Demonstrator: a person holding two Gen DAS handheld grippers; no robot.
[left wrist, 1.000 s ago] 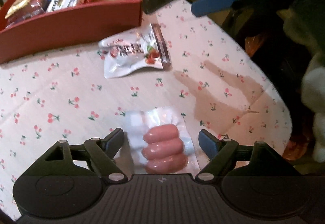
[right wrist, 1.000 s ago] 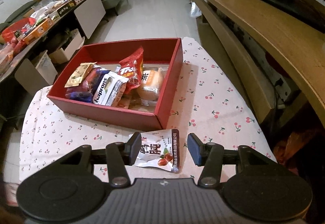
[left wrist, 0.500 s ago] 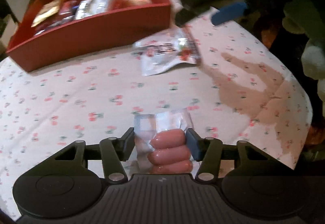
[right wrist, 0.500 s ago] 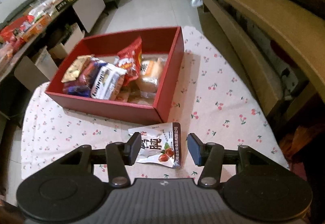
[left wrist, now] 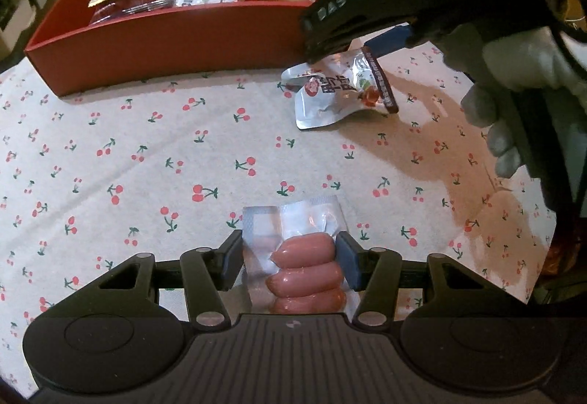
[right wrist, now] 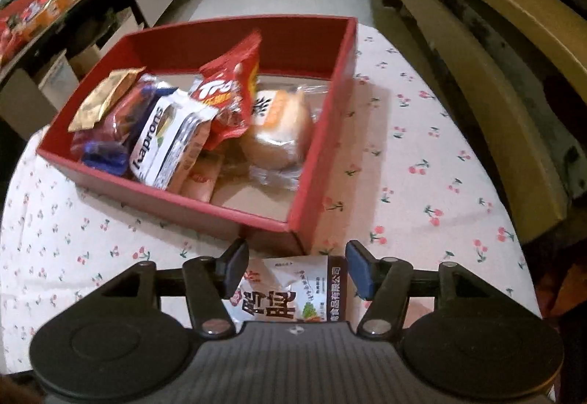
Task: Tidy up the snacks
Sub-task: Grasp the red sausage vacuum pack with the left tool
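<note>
A clear pack of three pink sausages [left wrist: 304, 268] sits between my left gripper's [left wrist: 290, 250] pads, and the gripper is shut on it just above the cherry-print cloth. A silver pouch with red print [left wrist: 341, 92] lies on the cloth by the near right corner of the red box [left wrist: 165, 41]. My right gripper [right wrist: 297, 259] hangs over that pouch [right wrist: 290, 294] with its jaws opening. The pouch lies between the fingers, and the pads do not press on it. The red box [right wrist: 323, 147] holds several snack packets.
A white-gloved hand [left wrist: 513, 74] holds the right gripper [left wrist: 348, 48] above the pouch. The table's rounded edge [left wrist: 543, 257] falls away at the right. A wooden bench [right wrist: 495, 48] runs along the far right, and a low table with more packets [right wrist: 55, 0] stands at the far left.
My left jaws closed on the sausage pack and carried it a little toward the box. The right gripper came down over the silver pouch, and its jaws spread wider.
</note>
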